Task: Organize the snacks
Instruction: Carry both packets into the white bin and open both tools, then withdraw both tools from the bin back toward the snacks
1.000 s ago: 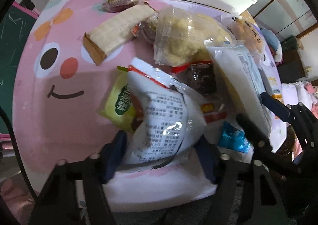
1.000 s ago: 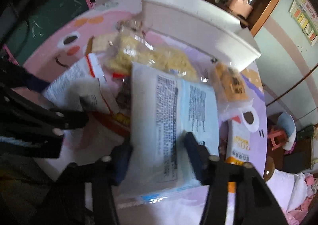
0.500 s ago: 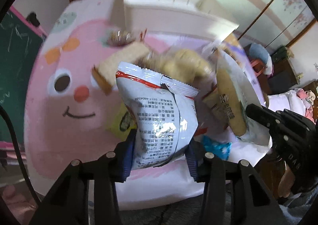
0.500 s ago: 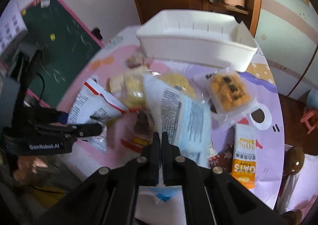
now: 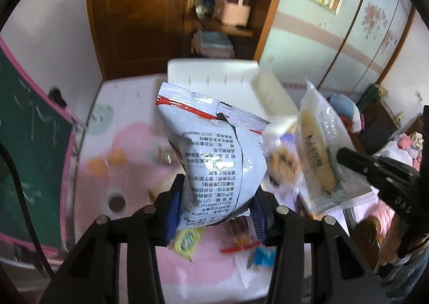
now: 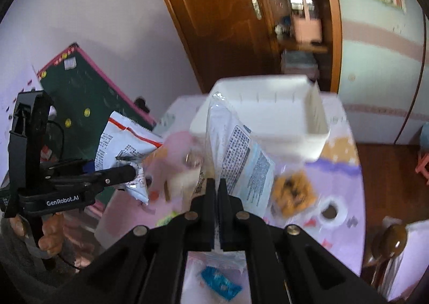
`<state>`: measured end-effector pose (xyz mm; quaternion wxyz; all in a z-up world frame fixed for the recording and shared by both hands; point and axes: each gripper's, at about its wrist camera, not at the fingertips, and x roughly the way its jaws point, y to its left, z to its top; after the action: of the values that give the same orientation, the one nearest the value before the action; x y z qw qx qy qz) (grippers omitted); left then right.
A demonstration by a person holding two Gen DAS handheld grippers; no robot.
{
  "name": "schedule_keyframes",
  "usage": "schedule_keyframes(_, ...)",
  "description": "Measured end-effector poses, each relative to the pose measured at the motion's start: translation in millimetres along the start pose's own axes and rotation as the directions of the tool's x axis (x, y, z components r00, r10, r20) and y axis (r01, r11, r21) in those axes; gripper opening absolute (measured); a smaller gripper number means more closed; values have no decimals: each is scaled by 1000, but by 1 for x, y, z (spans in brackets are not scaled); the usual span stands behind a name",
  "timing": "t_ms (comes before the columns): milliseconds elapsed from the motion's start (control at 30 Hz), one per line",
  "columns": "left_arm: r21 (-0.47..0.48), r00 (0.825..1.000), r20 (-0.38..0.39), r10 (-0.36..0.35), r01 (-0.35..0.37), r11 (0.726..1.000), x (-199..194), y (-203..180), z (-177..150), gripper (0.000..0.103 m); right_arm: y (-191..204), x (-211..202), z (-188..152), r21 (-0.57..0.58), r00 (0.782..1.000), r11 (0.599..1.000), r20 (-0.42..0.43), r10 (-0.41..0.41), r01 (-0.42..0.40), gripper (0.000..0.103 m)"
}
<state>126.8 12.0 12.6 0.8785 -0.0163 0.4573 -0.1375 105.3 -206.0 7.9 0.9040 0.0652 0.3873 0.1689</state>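
White bin (image 6: pixel 292 140) on table (image 6: pixel 346 169) (interior hidden), snack packets (image 5: pixel 284 164) outside

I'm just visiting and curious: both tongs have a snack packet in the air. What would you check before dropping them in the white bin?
1. Left tongs grip the white-and-red bag: ok, pads press its lower sides.
2. Right tongs hold the pale blue packet: ok, jaws shut on its bottom edge.
3. Both packets lifted off the table: ok.
4. White bin open and has room: ok, the visible inside looks empty.
5. Packets will not collide over the bin: cannot tell, they hang side by side.
6. Thin-edge grip on the pale blue packet will last: cannot tell.
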Motion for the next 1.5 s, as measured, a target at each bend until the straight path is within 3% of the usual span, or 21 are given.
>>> schedule_keyframes(200, 39, 990, 119, 71, -76, 996, -13, -5, 62, 44, -7, -6, 65, 3, 991, 998, 118, -61, 61, 1)
schedule_keyframes(400, 11, 971, 213, 109, -114, 993, 15, 0, 129, 44, -28, 25, 120, 51, 980, 993, 164, -114, 107, 1)
schedule_keyframes(500, -5, 971, 215, 106, -107, 994, 45, 8, 154, 44, -39, 52, 136, 71, 978, 988, 149, -147, 137, 1)
schedule_keyframes(633, 2, 978, 150, 148, -150, 989, 97, 8, 171, 44, -52, 87, 145, 74, 977, 982, 115, -180, 173, 1)
schedule_keyframes(933, 43, 990, 22, 141, -142, 989, 186, 1, 180, 47, -79, 156, 141, 115, 974, 968, 7, -226, 224, 2)
schedule_keyframes(967, 39, 989, 10, 147, -147, 988, 190, 1, 179, 52, -82, 161, 140, 117, 974, 967, -9, -228, 228, 3)
schedule_keyframes(1033, 31, 987, -11, 162, -162, 986, 196, 2, 178, 90, -85, 171, 138, 110, 970, 964, -46, -239, 243, 7)
schedule_keyframes(1067, 26, 986, -8, 165, -164, 986, 196, 2, 176, 94, -84, 172, 138, 101, 968, 963, -43, -247, 250, 7)
schedule_keyframes(1100, 25, 987, 0, 159, -159, 987, 194, 3, 175, 94, -84, 171, 137, 92, 966, 962, -35, -255, 257, 10)
schedule_keyframes(1167, 35, 990, -4, 140, -139, 990, 191, 2, 173, 94, -83, 166, 135, 95, 967, 963, -19, -252, 253, 25)
schedule_keyframes(1233, 50, 991, -12, 137, -136, 989, 187, 1, 170, 94, -80, 157, 134, 108, 967, 961, 6, -255, 253, 51)
schedule_keyframes(1500, 70, 975, 194, 105, -121, 990, 128, -8, 150, 94, -67, 120, 138, 109, 953, 959, 129, -273, 260, 54)
